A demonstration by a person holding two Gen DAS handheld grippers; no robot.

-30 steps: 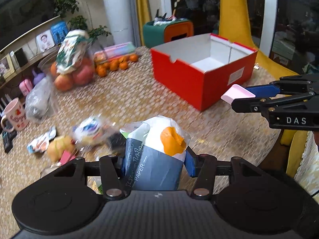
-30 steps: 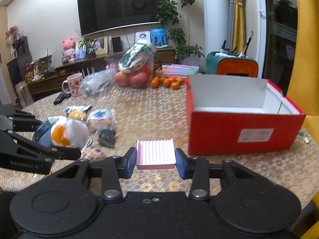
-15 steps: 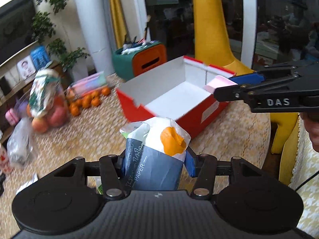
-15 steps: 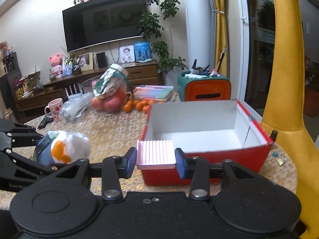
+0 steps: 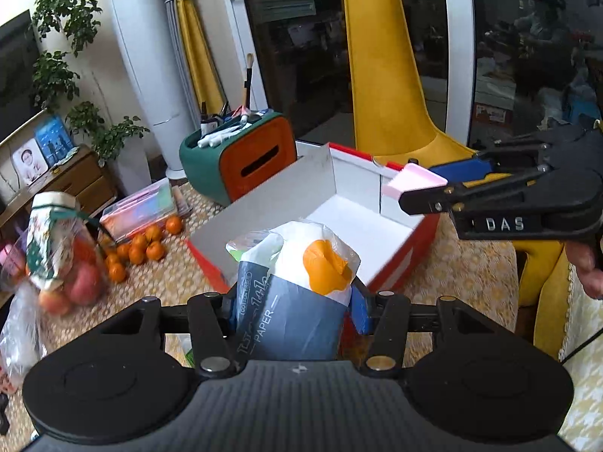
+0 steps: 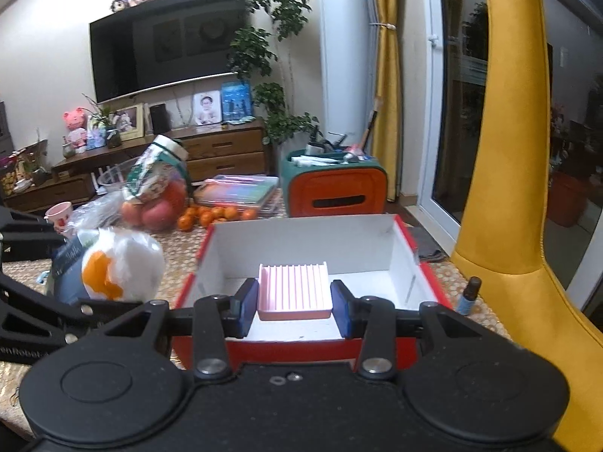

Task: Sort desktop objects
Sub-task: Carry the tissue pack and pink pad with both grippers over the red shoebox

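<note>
Above the red cardboard box, whose inside walls and floor are plain white, both grippers hang with something in their jaws. The right gripper pinches a pink soap dish by its two side edges; the dish is a shallow rectangle of smooth plastic with raised parallel ribs along its top, and it sits level over the box's near wall. In the left wrist view the same dish juts out past the box's right wall, only its end showing beyond the blue pads.

The left gripper squeezes a soft tissue pack between its pads: crinkled clear and white film at the top with an orange patch, dark blue-grey wrap below printed "PAPER". The pack's lower end is hidden behind the gripper body. It is held over the box's near corner, and from the right wrist view it sits just beside the box's left wall.

The box stands toward the far right edge of the desk, which is covered with a woven, gold-patterned cloth. Behind the box is a rounded green and orange organiser stuffed with pens and brushes. Toward the desk's far left lie small oranges, a flat clear case and a blurred bag of apples. A small dark bottle stands at the box's right side, its lower part cut off. A bare hand shows at the right edge of the left wrist view.
</note>
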